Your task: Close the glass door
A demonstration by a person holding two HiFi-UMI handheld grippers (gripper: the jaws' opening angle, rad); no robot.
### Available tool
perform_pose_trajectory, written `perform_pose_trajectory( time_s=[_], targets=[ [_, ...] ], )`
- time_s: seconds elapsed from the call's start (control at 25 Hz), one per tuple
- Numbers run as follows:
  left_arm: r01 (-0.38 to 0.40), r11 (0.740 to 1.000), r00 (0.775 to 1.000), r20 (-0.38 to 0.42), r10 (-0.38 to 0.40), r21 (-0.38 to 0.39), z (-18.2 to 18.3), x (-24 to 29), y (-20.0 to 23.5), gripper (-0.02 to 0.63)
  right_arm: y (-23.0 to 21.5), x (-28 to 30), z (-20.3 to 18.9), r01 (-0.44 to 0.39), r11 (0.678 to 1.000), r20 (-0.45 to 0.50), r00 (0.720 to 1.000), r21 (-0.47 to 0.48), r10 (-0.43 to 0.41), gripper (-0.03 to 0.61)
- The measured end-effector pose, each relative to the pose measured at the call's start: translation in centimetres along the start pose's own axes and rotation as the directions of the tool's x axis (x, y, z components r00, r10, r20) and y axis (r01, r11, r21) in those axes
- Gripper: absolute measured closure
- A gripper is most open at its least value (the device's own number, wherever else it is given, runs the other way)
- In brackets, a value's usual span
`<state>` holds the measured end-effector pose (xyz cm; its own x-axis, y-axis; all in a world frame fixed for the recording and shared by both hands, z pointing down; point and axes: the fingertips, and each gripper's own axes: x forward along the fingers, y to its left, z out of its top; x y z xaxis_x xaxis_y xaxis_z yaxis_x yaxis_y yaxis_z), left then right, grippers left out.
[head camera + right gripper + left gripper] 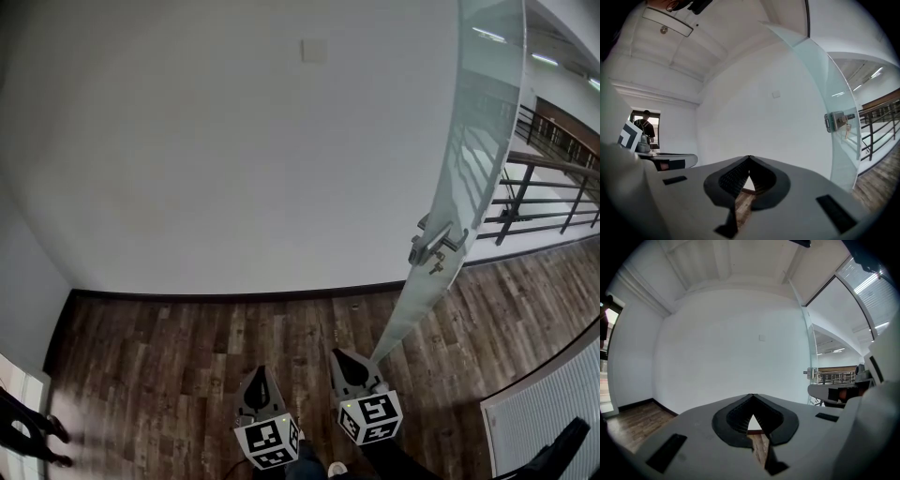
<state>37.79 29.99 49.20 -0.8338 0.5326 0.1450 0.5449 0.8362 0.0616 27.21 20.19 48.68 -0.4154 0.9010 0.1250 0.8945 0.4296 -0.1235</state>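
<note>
Dark wood floor (187, 356), white wall (234, 141), glass door (486, 122) ajar, railing (553, 199) beyond

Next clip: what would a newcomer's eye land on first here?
The frosted glass door stands open at the head view's right, a metal lock midway up it. Near the bottom, the left gripper and right gripper, both shut and empty, point at a bare white wall.

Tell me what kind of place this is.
Probably an office or public building, by a landing: a frameless glass door with a metal lock, a dark railing beyond it, a bare white wall and a wood floor.
</note>
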Motion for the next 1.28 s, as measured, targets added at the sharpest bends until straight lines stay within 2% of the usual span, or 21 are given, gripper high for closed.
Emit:
perform_pose_trajectory(
  time_s=[0.52, 0.8, 0.96, 1.28],
  targets=[
    [0.061, 0.998, 0.998, 0.029, -0.061, 0.001, 3.8, 14.5, 6.5, 0.614, -1.7, 14.9, 3.2, 0.05, 0.999, 0.016, 0.999, -0.014, -0.05, 0.588],
    [0.075, 0.997, 0.997, 0.013, -0.075, -0.017, 3.3, 18.8, 9.6, 0.614, -1.8, 19.5, 2.7, 0.077, 0.997, -0.002, 0.997, -0.025, -0.077, 0.588],
    [0.086, 0.994, 0.996, -0.009, -0.087, -0.063, 2.4, 20.8, 9.5, 0.614, -2.7, 20.9, 2.5, 0.091, 0.995, -0.02, 0.996, -0.028, -0.092, 0.588],
    [0.082, 0.996, 0.996, -0.027, -0.084, -0.042, 2.7, 26.7, 8.6, 0.614, -7.0, 25.7, 2.9, 0.096, 0.995, -0.027, 0.995, -0.007, -0.097, 0.588]
  ],
)
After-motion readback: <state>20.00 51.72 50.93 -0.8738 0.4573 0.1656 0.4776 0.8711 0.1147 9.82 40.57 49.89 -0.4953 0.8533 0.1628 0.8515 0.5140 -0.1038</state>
